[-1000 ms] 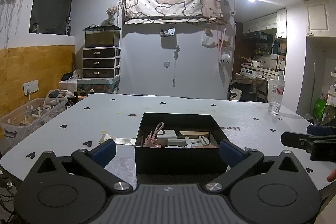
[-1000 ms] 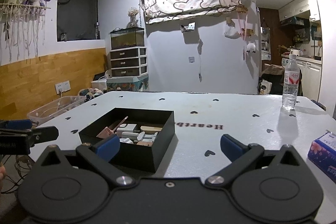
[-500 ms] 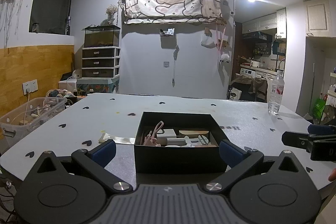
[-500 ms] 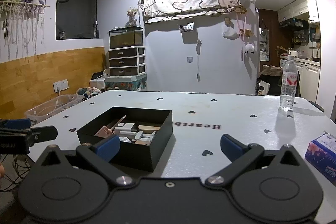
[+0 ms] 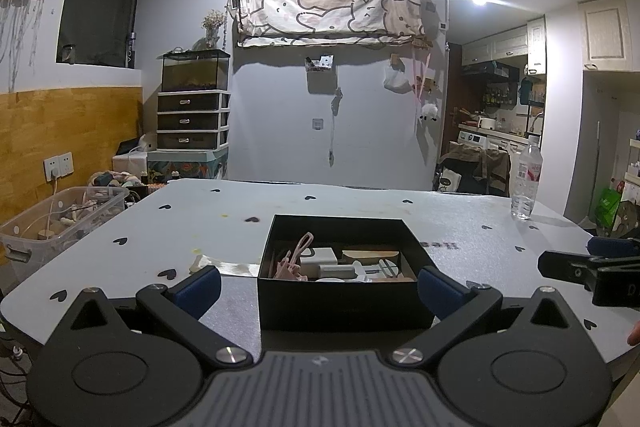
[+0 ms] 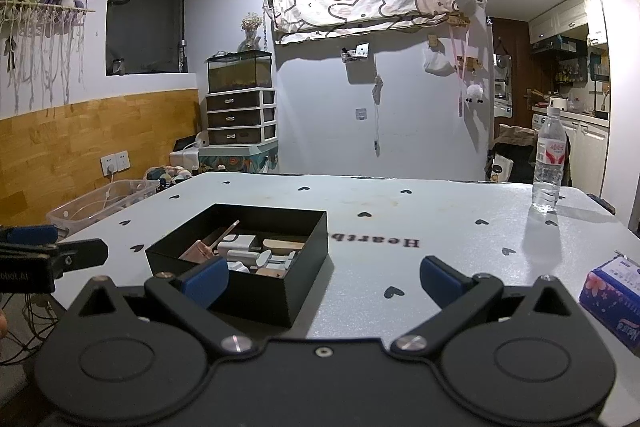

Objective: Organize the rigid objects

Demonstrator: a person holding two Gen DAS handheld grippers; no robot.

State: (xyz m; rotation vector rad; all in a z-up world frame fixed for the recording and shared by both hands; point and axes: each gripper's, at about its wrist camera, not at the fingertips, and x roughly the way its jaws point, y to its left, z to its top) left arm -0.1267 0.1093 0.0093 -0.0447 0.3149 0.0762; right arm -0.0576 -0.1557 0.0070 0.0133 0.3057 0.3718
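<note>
Pre-grasp: both fingers (image 5: pixel 318 285) (image 6: pixel 322 277) wide apart, empty; next, reaching into box (image 5: pixel 340 291) at 12 o'clock on counter (image 5: pixel 224 227).

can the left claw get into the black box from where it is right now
Probably yes. The left claw is open and faces the black box head-on, fingers either side of it. The box has no lid and nothing stands between them, though it would have to rise over the near wall to reach inside.

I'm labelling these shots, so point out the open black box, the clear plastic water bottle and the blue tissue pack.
Open black box (image 5: pixel 344 301), left wrist view, near outer wall.
Clear plastic water bottle (image 6: pixel 550 167), right wrist view, label area.
Blue tissue pack (image 6: pixel 614 293), right wrist view, front face.
</note>
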